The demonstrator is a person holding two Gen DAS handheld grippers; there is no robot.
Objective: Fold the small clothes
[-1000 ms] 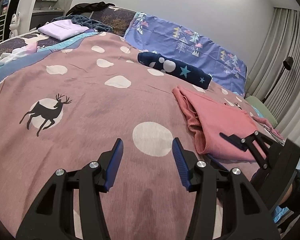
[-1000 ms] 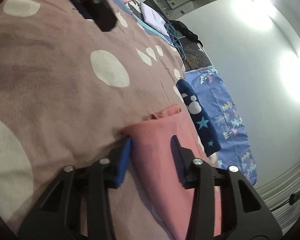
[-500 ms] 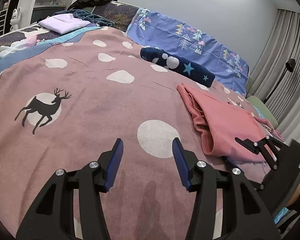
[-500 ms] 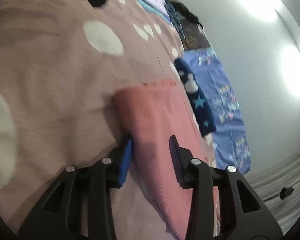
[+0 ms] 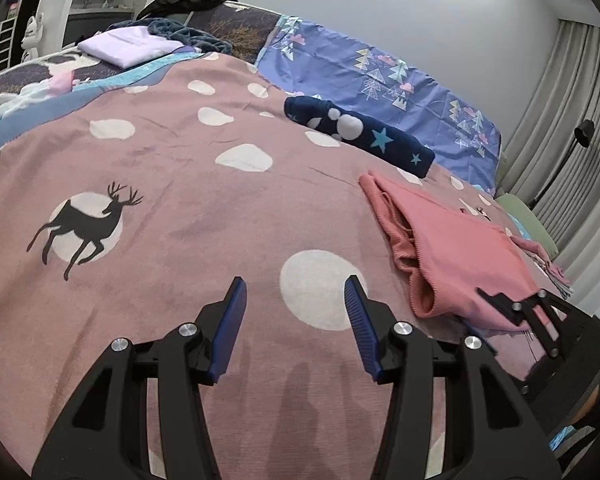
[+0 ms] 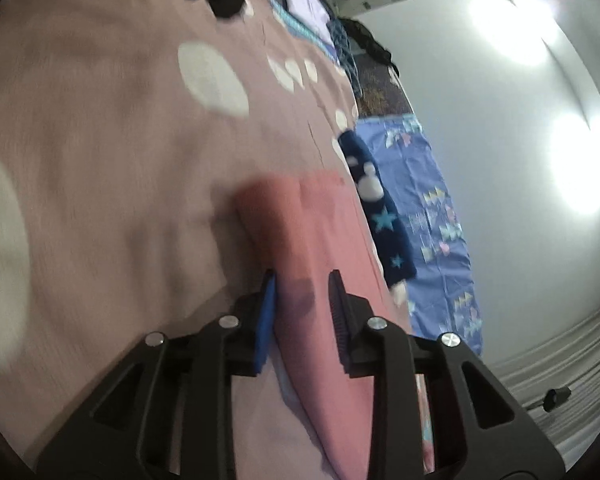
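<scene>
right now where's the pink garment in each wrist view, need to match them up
Left wrist view: the pink garment lies right of centre on the mauve blanket, with the right gripper at its near edge.
Right wrist view: the pink garment runs from the centre down to the bottom edge, between the right gripper's fingers.
Shared landmark: the navy star-print roll just beyond the garment.

a bed (image 5: 172, 184) under a mauve spotted blanket — a pink garment (image 5: 460, 248) near its right edge, a navy starred roll (image 5: 364, 136) just beyond.
</scene>
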